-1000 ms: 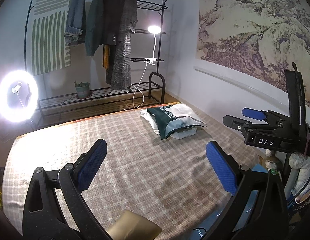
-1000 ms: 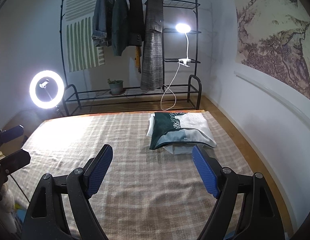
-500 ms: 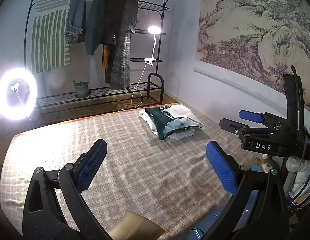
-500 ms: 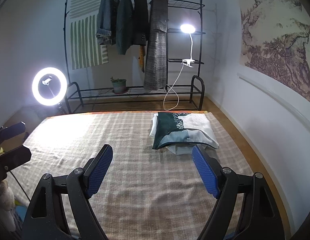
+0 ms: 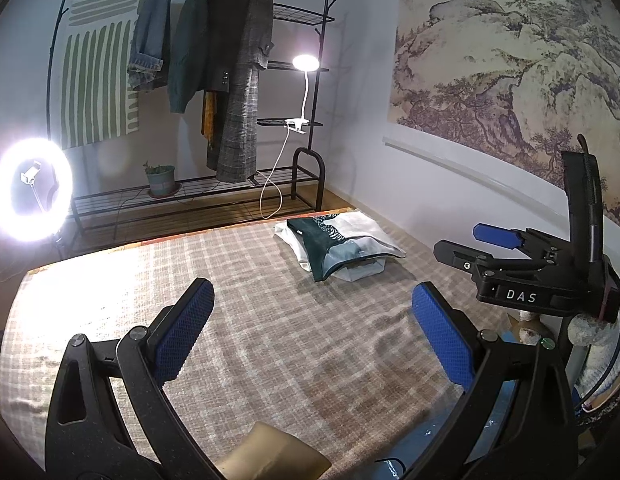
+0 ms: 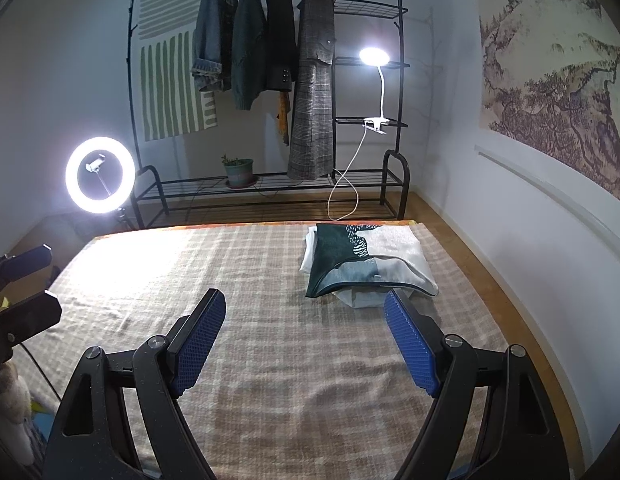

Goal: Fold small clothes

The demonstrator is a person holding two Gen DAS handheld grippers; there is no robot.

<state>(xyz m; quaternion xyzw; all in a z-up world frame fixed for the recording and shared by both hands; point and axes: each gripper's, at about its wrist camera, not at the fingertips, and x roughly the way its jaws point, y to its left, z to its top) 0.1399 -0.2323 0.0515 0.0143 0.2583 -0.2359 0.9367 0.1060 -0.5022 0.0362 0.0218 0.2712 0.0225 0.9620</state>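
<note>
A small stack of folded clothes [image 5: 342,246], dark green, grey and white, lies at the far right of the checked beige cloth [image 5: 237,280]. It also shows in the right wrist view [image 6: 362,260]. My left gripper [image 5: 312,322] is open and empty, held above the cloth's near part. My right gripper [image 6: 305,322] is open and empty, short of the stack. The right gripper also shows from the side at the right of the left wrist view [image 5: 490,246]. The left gripper's fingers [image 6: 25,276] show at the left edge of the right wrist view.
A black clothes rack [image 6: 269,80] with hanging coats stands behind the table. A ring light [image 6: 99,174] is at the left and a clip lamp [image 6: 374,58] at the rack's right. A tan item [image 5: 269,456] lies at the table's near edge. A wall runs along the right.
Both grippers have risen and drawn back slightly. The stack of clothes has not moved. Both grippers stay open.
</note>
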